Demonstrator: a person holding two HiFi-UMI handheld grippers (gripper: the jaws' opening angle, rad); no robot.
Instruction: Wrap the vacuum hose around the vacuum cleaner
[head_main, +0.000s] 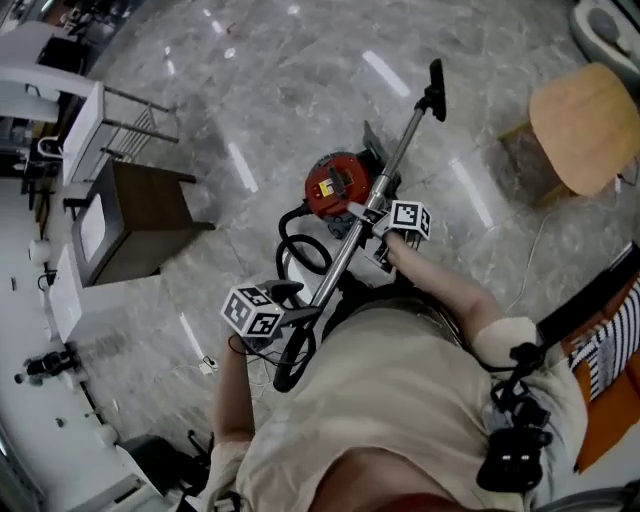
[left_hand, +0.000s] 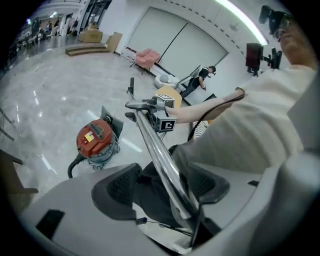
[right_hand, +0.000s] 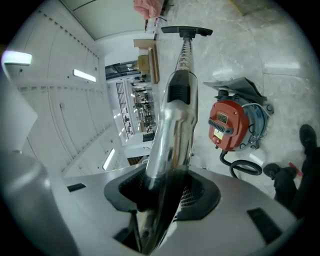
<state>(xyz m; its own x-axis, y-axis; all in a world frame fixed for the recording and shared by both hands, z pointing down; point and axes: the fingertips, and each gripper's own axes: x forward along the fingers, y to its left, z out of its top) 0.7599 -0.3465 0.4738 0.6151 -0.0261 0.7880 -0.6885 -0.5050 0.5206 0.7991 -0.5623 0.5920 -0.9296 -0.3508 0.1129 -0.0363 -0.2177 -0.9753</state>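
The red vacuum cleaner (head_main: 335, 185) (left_hand: 95, 137) (right_hand: 227, 122) stands on the marble floor. Its black hose (head_main: 322, 252) (right_hand: 245, 167) curls in loops beside it. The shiny metal wand (head_main: 400, 145) (left_hand: 155, 145) (right_hand: 172, 125) slants up to the black floor nozzle (head_main: 435, 85) (right_hand: 187, 31). My right gripper (head_main: 375, 215) (right_hand: 162, 192) is shut on the wand near the vacuum cleaner. My left gripper (head_main: 300, 318) (left_hand: 162, 182) is lower on the wand, close to my body. Its jaws stand open; the wand lies between them against the right pad, well apart from the left pad.
A dark wooden cabinet (head_main: 150, 215) and a white rack (head_main: 85, 130) stand to the left. A light wooden chair (head_main: 585, 125) is at the upper right. A thin cable (head_main: 530, 260) trails on the floor. Far off, a person (left_hand: 202, 77) bends over by the wall.
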